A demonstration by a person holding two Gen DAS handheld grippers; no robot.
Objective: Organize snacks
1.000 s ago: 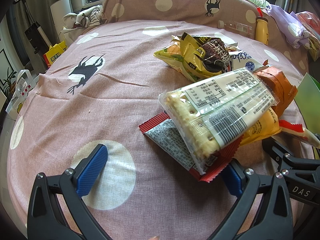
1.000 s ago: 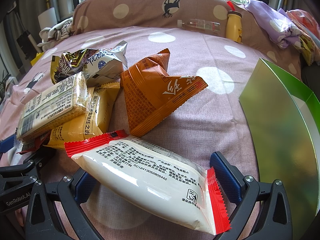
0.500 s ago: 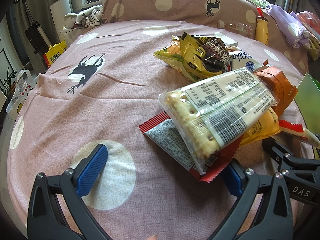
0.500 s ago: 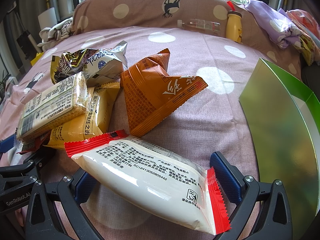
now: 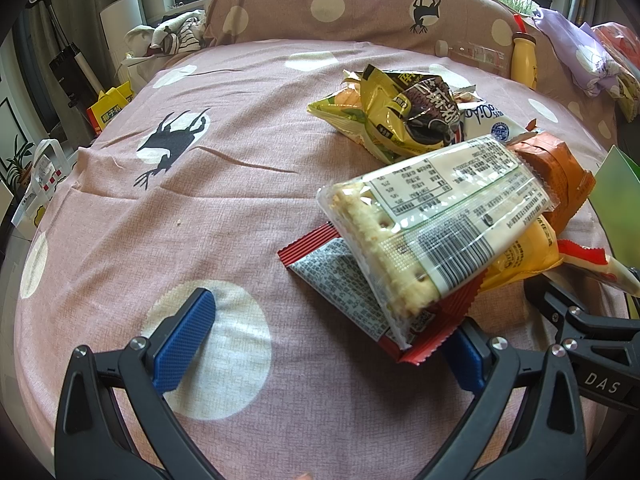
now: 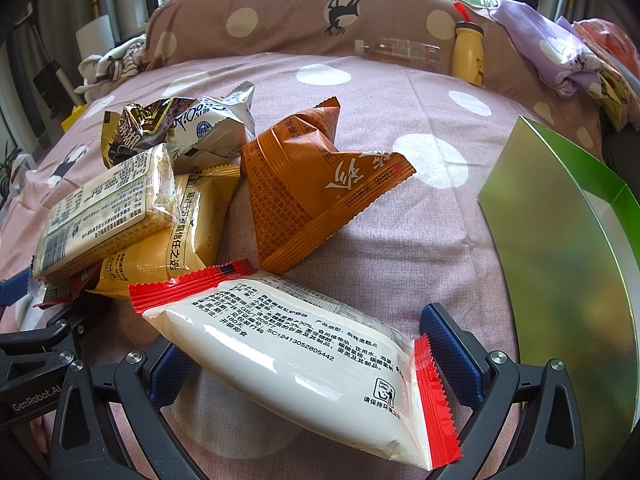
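Nothing moved: both hand-held grippers (jaws wide) stay beside snack pile [image 5: 436, 216].

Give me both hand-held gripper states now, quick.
Left hand-held gripper: open, holding nothing.
Right hand-held gripper: open, straddling the white packet with red ends, not clamped on it.

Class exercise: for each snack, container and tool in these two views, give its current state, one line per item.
Left tool: open, holding nothing.
Right tool: open, straddling the white packet.
White packet with red ends: sealed, lying flat.
Cracker pack: sealed, propped on other packets.
Orange pouch: sealed, puffed, standing.
Yellow bottle: capped, upright.
Clear bottle: lying on its side.
Green box: open.
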